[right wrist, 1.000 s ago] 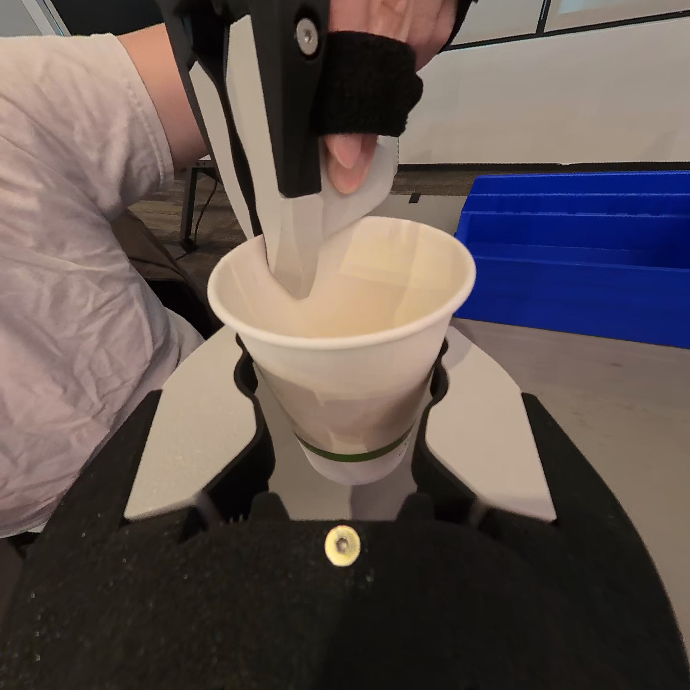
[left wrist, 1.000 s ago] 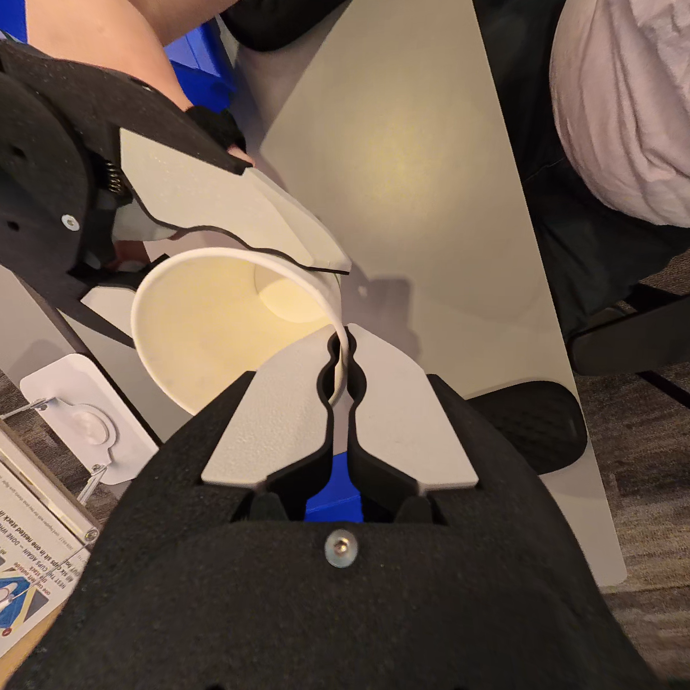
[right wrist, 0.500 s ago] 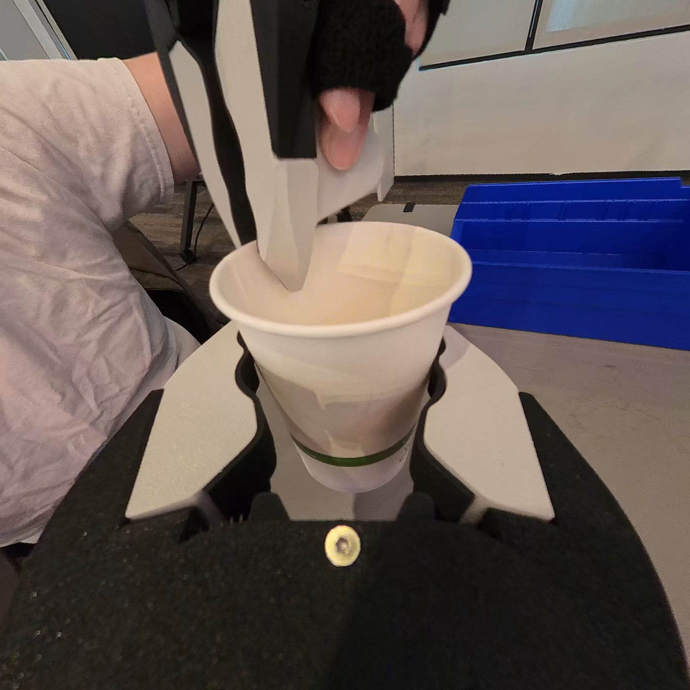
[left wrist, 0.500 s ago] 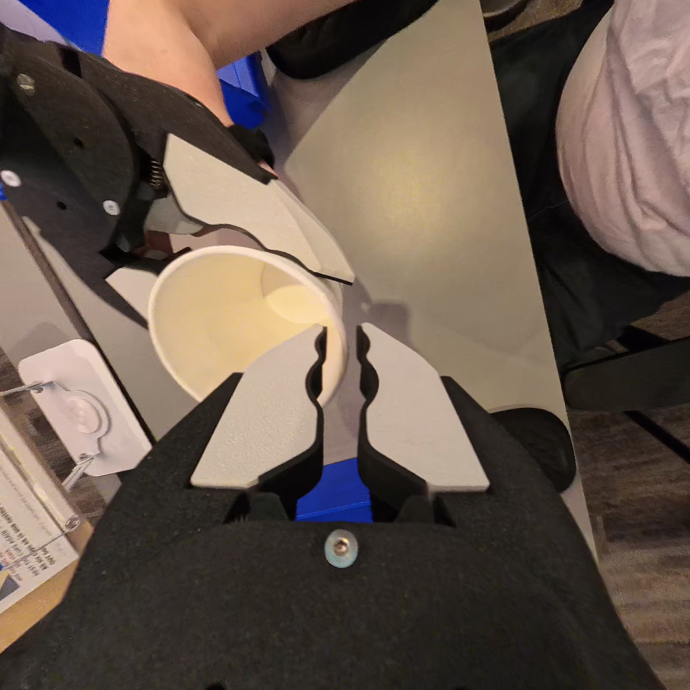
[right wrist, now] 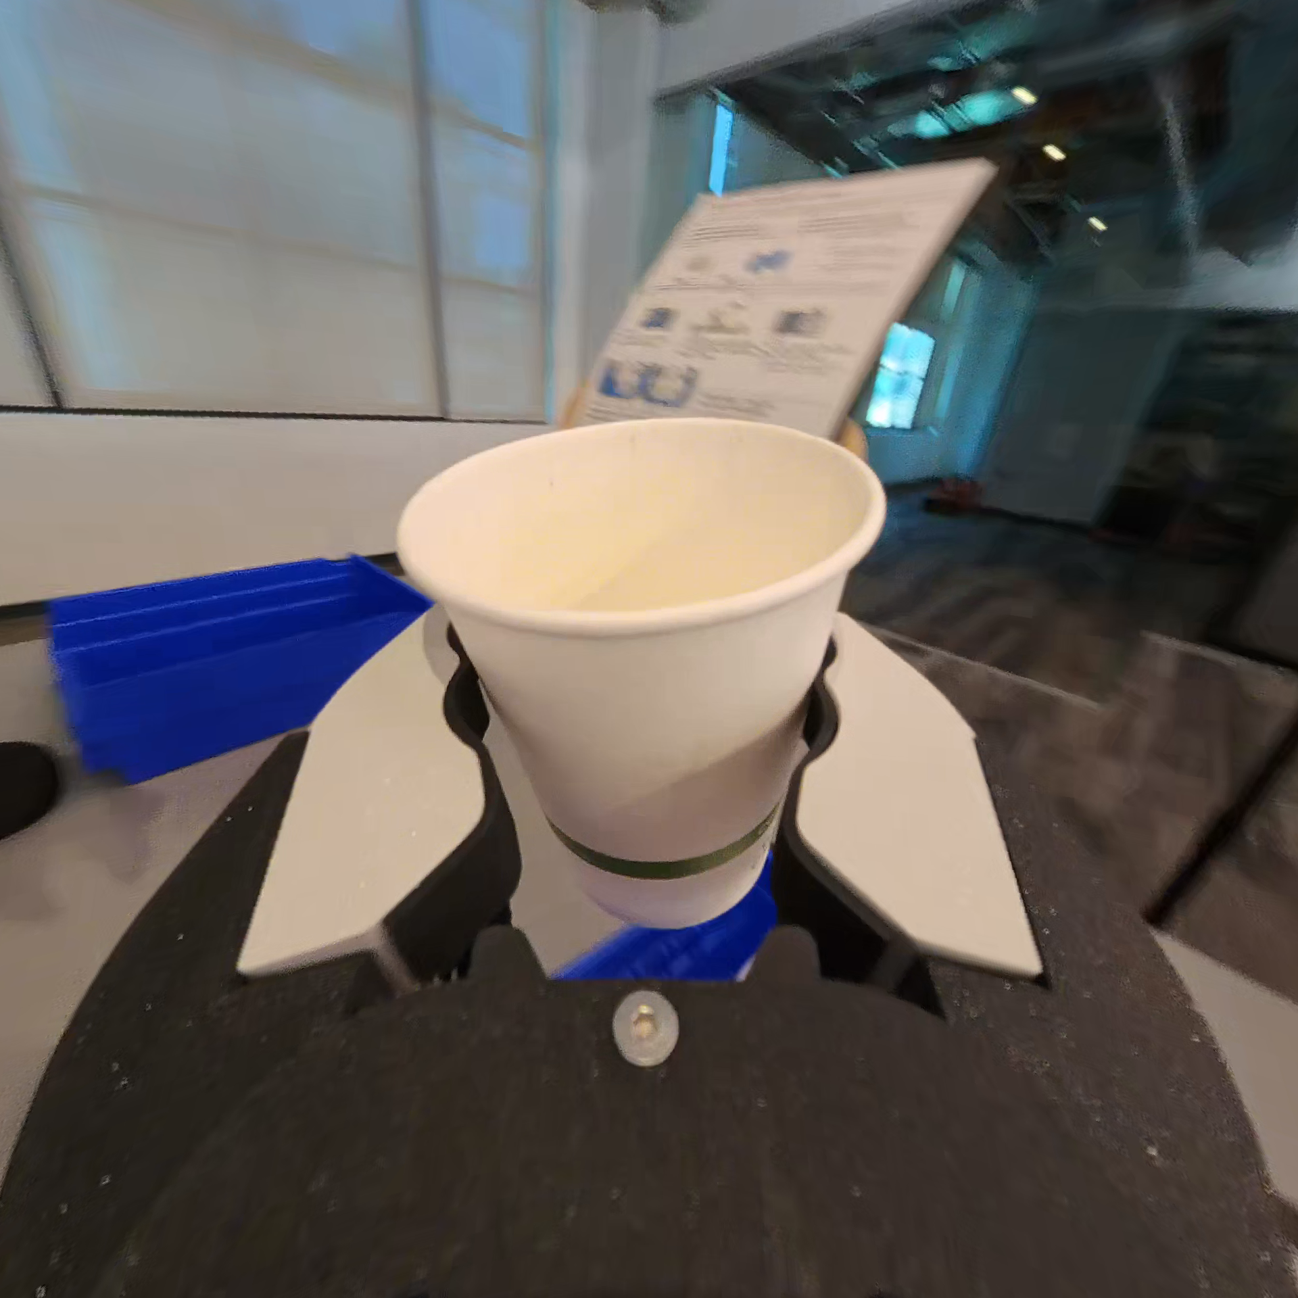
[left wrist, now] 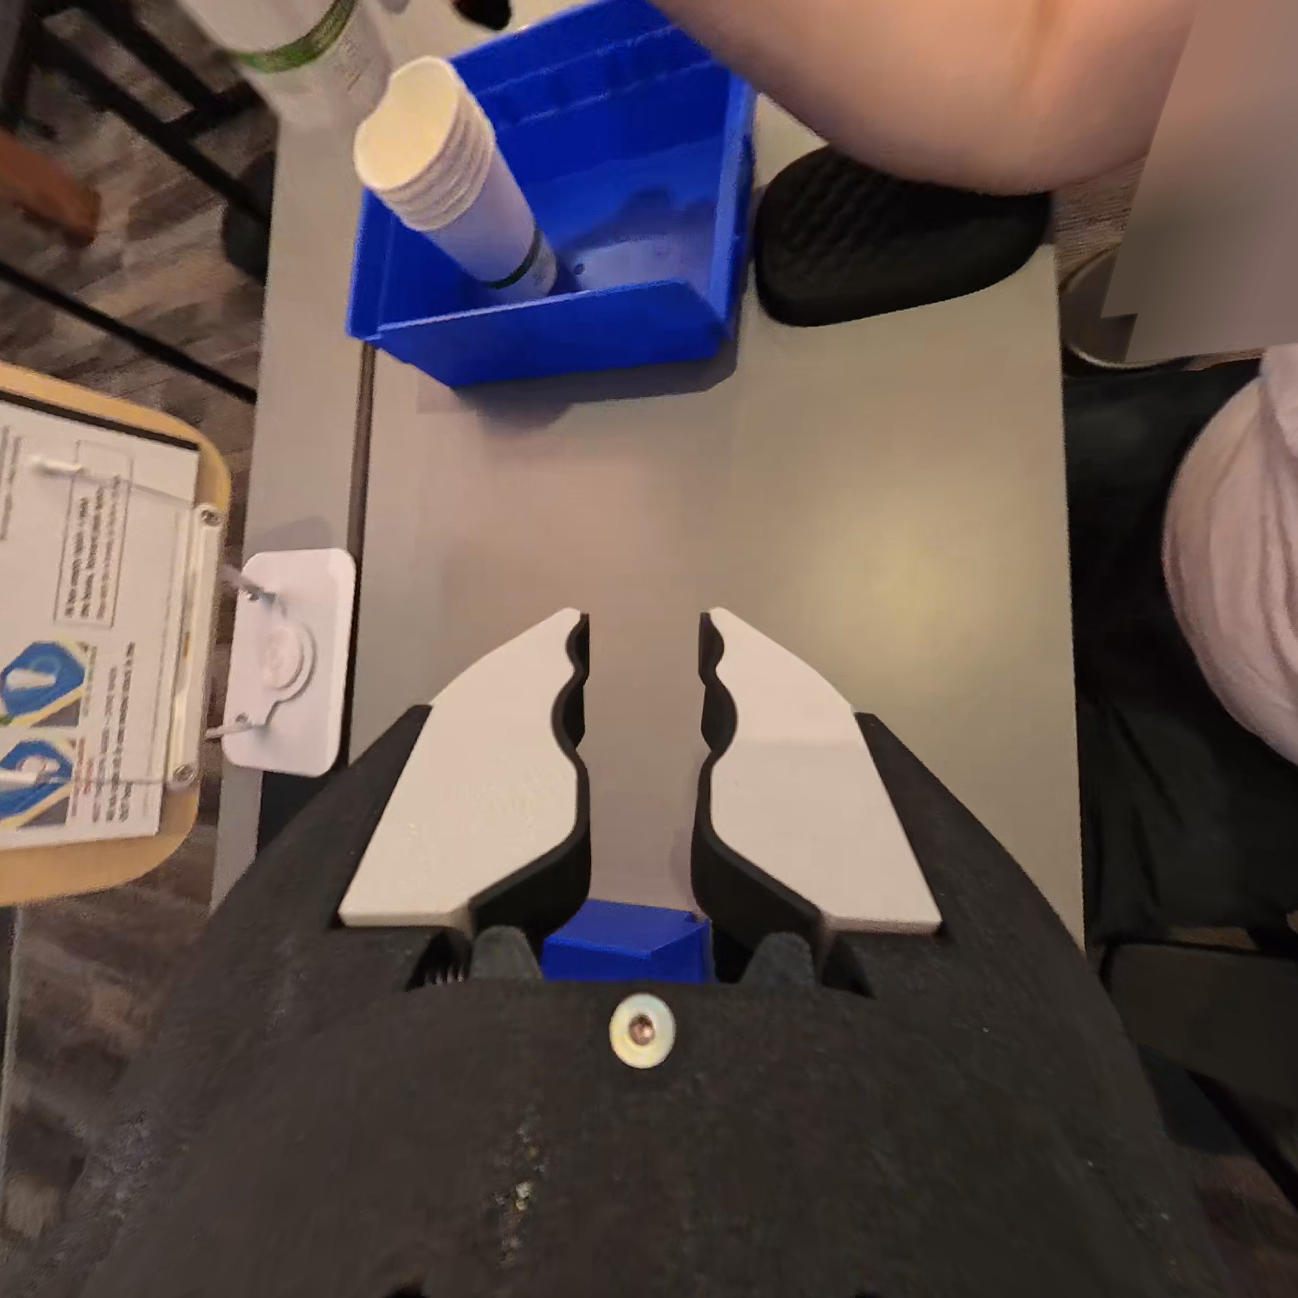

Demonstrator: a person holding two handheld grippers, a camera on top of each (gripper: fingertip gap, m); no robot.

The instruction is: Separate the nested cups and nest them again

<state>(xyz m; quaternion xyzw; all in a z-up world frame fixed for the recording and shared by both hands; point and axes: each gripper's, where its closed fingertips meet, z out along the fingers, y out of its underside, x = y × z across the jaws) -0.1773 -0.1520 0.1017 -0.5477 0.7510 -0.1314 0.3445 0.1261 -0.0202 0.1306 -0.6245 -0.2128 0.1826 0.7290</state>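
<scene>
The grey bench (left wrist: 808,492) is carrying a blue bin (left wrist: 716,232) at its far edge, toward the far left corner, and the middle of the bench is lying bare, most likely as working room for the two grippers. A second blue piece is peeking out at the near edge, under both grippers, though what it is cannot be told.

Inside the bin a stack of cups (left wrist: 449,182) is leaning with its base in the bin's near left corner and its rims tilting out over the left wall, so the top rim is facing up and is easy to reach or drop into. A clipboard with a printed sheet (left wrist: 91,618) is sitting off the bench's left edge.

The right gripper (right wrist: 643,709) is clamping a single cup (right wrist: 632,674) low on its sides, mouth up and clear of the bench. That grip is keeping the rim free, probably for nesting into the stack.

The left gripper (left wrist: 643,674) is hanging spread and empty above the bench's near half.
</scene>
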